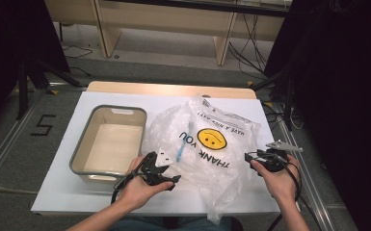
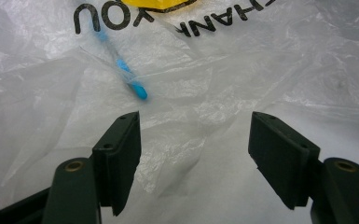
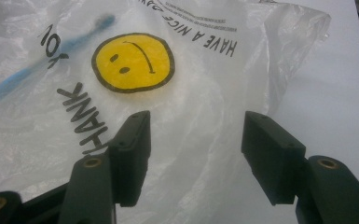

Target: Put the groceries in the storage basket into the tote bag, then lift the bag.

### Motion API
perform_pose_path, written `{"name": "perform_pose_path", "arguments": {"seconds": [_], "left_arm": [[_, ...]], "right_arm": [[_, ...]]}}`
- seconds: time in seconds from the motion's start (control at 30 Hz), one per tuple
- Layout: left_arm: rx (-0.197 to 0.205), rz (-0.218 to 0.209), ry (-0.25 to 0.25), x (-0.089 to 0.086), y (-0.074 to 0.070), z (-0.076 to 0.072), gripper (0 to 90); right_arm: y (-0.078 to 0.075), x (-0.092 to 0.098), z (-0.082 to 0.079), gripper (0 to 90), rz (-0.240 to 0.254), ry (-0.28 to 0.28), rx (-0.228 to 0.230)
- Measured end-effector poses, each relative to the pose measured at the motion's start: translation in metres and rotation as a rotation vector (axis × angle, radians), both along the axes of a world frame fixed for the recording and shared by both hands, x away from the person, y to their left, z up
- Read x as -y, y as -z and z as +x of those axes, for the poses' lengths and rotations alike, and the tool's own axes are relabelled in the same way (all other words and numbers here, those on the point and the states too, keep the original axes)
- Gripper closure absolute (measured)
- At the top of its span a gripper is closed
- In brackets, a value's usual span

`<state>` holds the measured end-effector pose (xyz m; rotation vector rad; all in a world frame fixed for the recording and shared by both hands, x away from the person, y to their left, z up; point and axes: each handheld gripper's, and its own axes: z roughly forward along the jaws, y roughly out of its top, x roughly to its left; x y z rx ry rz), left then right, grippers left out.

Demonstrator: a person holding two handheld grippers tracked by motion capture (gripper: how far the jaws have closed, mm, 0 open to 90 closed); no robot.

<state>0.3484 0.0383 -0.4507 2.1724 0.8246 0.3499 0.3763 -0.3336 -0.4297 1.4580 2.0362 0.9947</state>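
Clear plastic bag (image 1: 207,144) printed with a smiley, flat at table (image 1: 67,183) centre, blue toothbrush (image 1: 183,139) inside it, left gripper (image 1: 166,174) at the bag's 8 o'clock edge, jaws apart, right gripper (image 1: 250,157) at 4 o'clock, jaws apart, grey bin (image 1: 84,149) at 9 o'clock

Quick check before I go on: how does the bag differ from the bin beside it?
The bag is thin, crumpled clear plastic printed with a yellow smiley and THANK YOU; the bin is a rigid beige box with a grey rim. The bag lies flat with a blue toothbrush inside; the bin stands open-topped, with nothing seen inside. Both rest on the white table.
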Motion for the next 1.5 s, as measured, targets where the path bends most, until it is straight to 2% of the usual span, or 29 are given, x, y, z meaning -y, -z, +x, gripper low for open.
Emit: {"name": "perform_pose_path", "arguments": {"seconds": [0.37,0.6,1.17,1.27,1.33,1.5], "left_arm": [[0.000,0.003,0.001,0.0014,0.0001,-0.0006,34.1],[-0.002,0.000,0.001,-0.0002,0.0008,0.0009,34.5],[-0.003,0.003,-0.008,-0.0008,0.0013,0.0020,34.3],[-0.004,0.000,-0.009,-0.0010,0.0013,0.0020,34.4],[-0.005,0.000,-0.006,-0.0010,0.0018,0.0025,34.3],[-0.007,0.007,-0.007,-0.0011,0.0029,0.0030,34.3]], "right_arm": [[-0.0004,0.0011,-0.0005,43.7,0.001,0.002,-0.004],[0.0017,0.0005,0.0009,43.6,0.000,0.008,-0.036],[0.0014,0.0018,-0.0007,43.3,0.005,0.021,-0.037],[-0.0006,0.0022,-0.0019,43.8,0.016,0.040,-0.061],[-0.0013,0.0026,-0.0027,43.7,0.014,0.060,-0.098],[0.0064,0.0040,-0.0034,43.1,0.024,0.103,-0.168]]}}
